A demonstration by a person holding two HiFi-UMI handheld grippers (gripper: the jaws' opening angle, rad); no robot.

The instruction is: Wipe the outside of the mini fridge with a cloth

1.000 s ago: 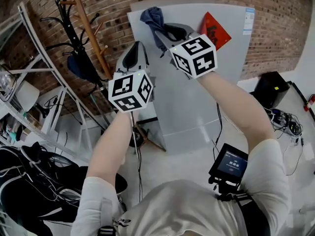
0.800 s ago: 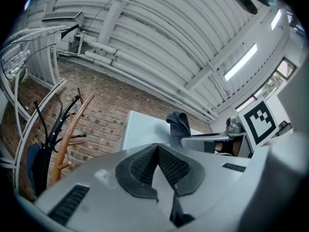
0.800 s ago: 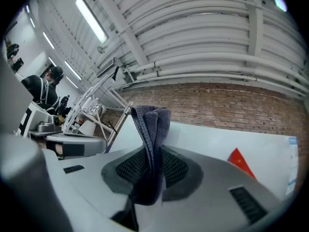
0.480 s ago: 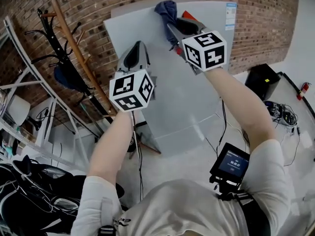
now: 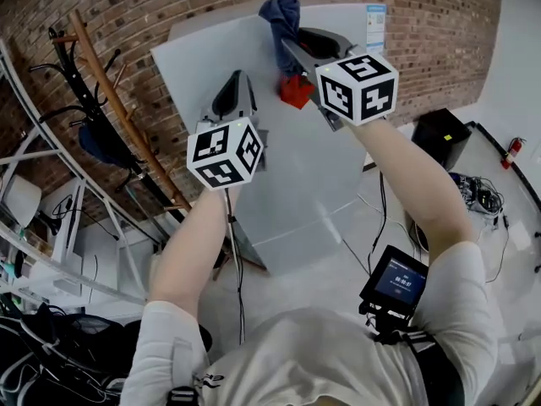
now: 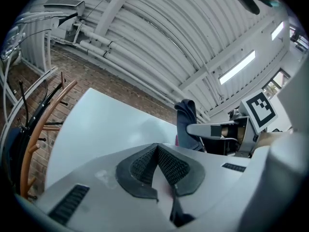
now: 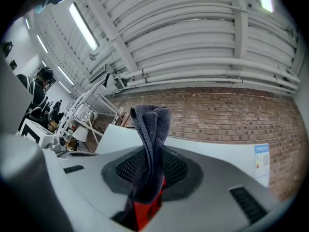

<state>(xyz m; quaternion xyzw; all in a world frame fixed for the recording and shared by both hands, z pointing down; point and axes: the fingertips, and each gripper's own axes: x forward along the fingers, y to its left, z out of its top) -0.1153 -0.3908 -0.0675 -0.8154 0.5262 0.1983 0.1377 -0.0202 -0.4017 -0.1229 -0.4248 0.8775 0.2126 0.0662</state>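
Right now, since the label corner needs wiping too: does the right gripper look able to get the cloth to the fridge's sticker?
Probably yes. The right gripper holds the cloth by the top edge of the fridge; the sticker lies close along that edge, with only bare door between.

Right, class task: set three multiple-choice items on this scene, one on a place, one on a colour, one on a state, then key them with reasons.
1. Where is the cloth?
A) up near the fridge's top edge
B) down at its bottom edge
C) nowhere near it

2. What colour is the cloth?
A) yellow
B) dark blue
C) white

3. How are the left gripper's jaws?
A) wide apart
B) clamped on the cloth
C) together, empty

Key:
1 A, the right gripper holds it high against the fridge front.
2 B, it shows dark blue against the pale fridge.
3 C, they meet with nothing between.
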